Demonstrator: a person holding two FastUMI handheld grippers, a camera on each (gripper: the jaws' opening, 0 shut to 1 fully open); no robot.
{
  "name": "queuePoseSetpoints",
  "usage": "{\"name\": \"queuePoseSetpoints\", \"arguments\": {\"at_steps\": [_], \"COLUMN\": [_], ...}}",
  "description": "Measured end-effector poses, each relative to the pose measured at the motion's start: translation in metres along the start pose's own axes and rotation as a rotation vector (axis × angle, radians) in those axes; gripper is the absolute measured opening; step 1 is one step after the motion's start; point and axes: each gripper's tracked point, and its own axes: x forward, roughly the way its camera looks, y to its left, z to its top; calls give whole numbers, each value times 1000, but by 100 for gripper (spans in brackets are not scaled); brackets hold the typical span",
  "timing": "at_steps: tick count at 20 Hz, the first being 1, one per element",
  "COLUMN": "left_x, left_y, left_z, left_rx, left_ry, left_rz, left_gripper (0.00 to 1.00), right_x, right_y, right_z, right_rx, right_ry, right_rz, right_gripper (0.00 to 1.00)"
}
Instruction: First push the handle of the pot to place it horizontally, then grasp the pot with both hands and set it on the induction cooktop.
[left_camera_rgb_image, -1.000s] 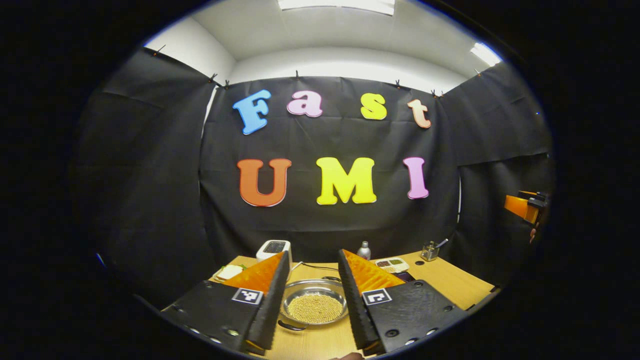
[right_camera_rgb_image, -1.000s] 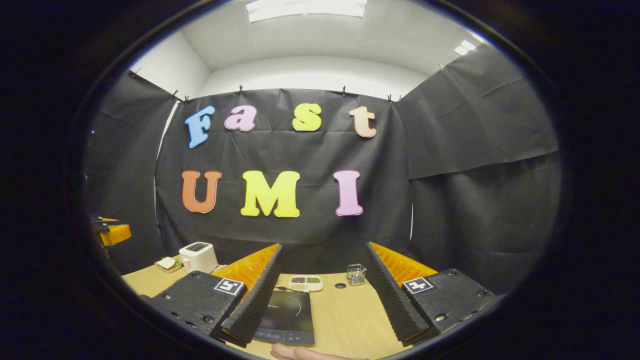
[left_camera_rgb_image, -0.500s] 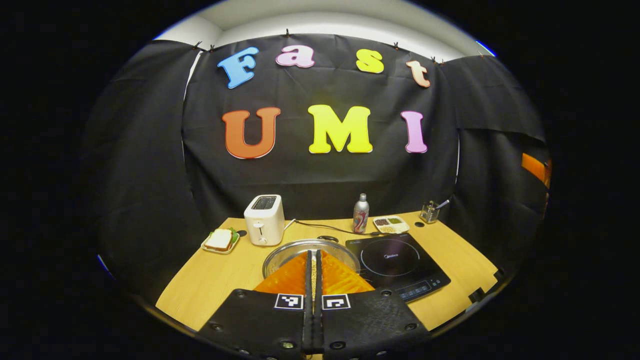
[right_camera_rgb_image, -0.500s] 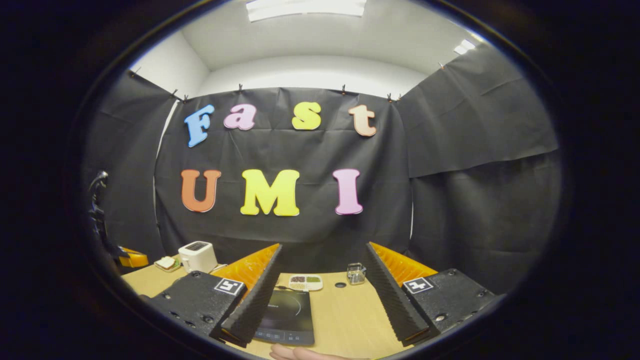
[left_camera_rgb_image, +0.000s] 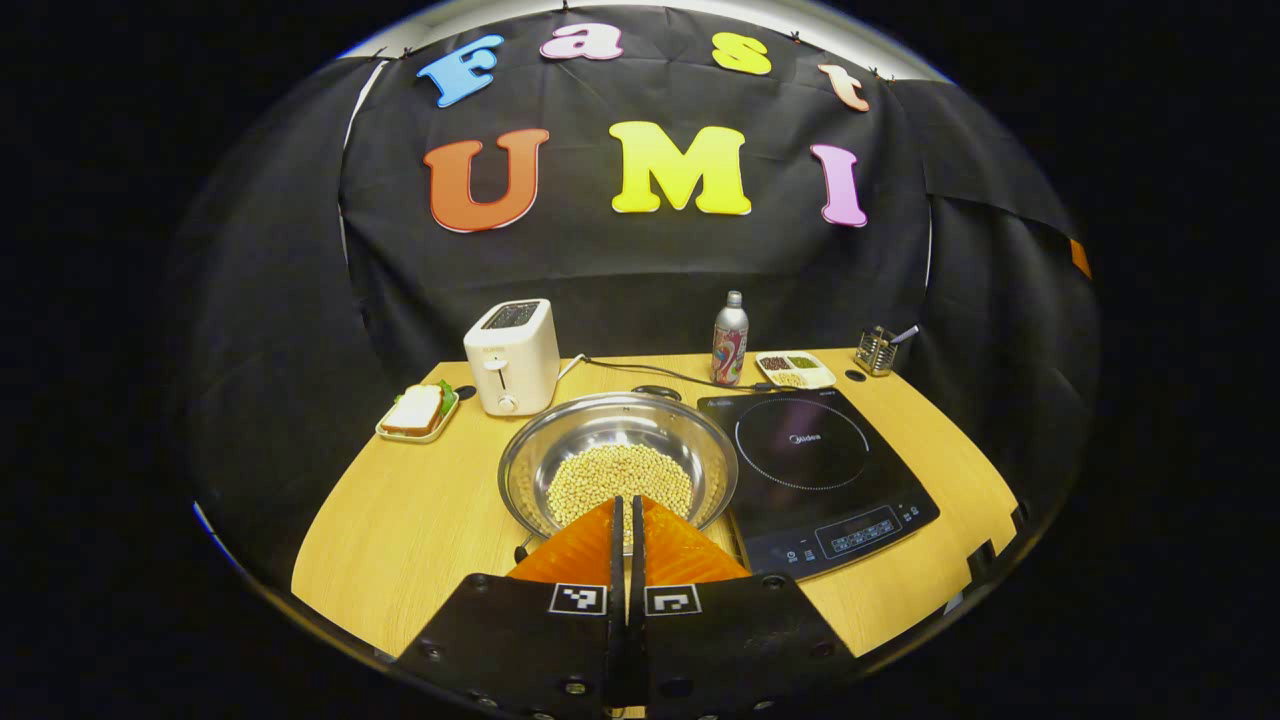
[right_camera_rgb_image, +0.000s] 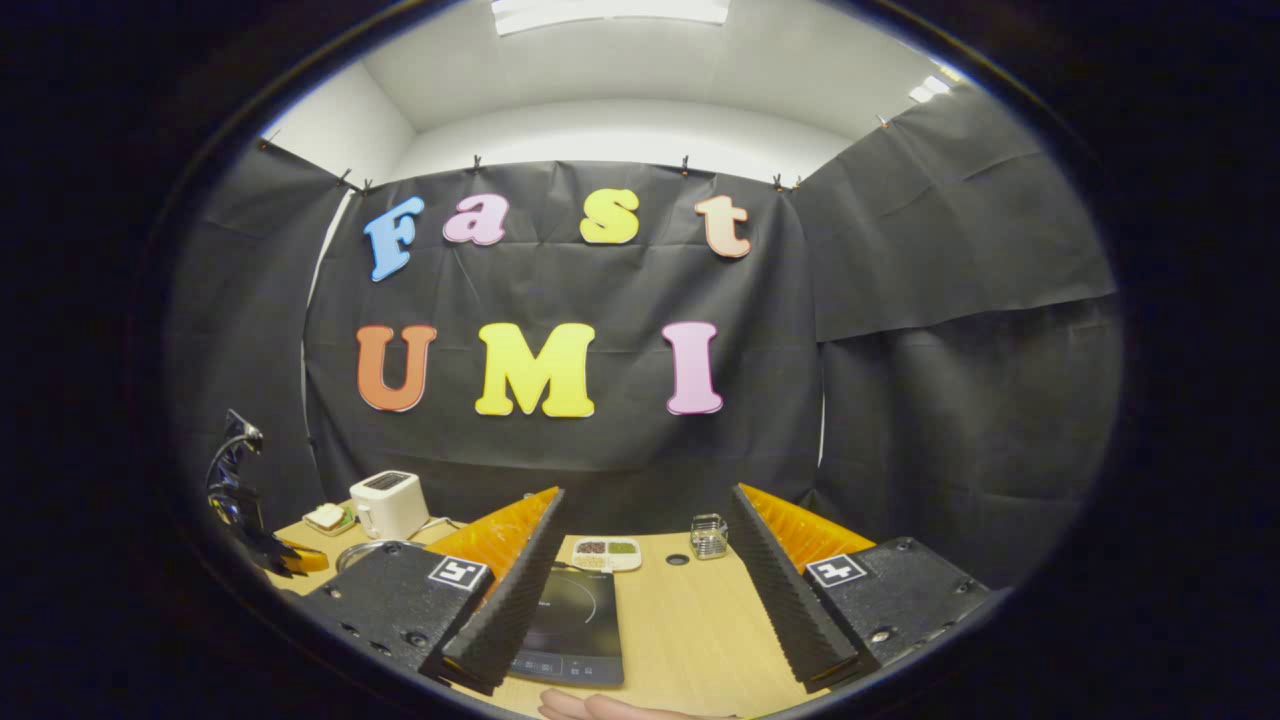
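Note:
A steel pot (left_camera_rgb_image: 618, 450) holding pale beans sits mid-table, left of the black induction cooktop (left_camera_rgb_image: 815, 465) and touching its edge. One small dark pot handle (left_camera_rgb_image: 655, 392) points away from me, the other (left_camera_rgb_image: 522, 547) points toward me. My left gripper (left_camera_rgb_image: 628, 503) hovers above the pot's near rim, shut with nothing between its fingers. In the right gripper view, my right gripper (right_camera_rgb_image: 647, 495) is open over the table, with the cooktop (right_camera_rgb_image: 575, 620) under its left finger. The pot's rim (right_camera_rgb_image: 360, 550) peeks out at the far left, next to the left gripper (right_camera_rgb_image: 245, 500).
On the wooden table (left_camera_rgb_image: 420, 520) stand a white toaster (left_camera_rgb_image: 512, 355), a sandwich plate (left_camera_rgb_image: 415, 412), a bottle (left_camera_rgb_image: 730, 352), a divided dish of beans (left_camera_rgb_image: 795, 368) and a wire holder (left_camera_rgb_image: 878, 348). A cable runs behind the pot. A hand (right_camera_rgb_image: 600, 708) shows at the bottom.
The left gripper's fingers went from wide open to shut, and its view tipped downward, showing the pot more from above. The right gripper stayed open and barely moved.

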Motion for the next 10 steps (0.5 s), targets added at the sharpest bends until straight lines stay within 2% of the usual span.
{"name": "queuePoseSetpoints", "arguments": {"at_steps": [5, 10], "left_x": [19, 31], "left_y": [2, -3], "left_z": [-32, -55], "left_rx": [-18, -60], "left_ry": [97, 169], "left_rz": [16, -22], "left_gripper": [0, 0], "right_x": [5, 12], "right_y": [-1, -4], "right_z": [-10, -17], "right_rx": [-2, 11], "right_ry": [25, 46], "right_rz": [-4, -12], "right_gripper": [96, 96]}}
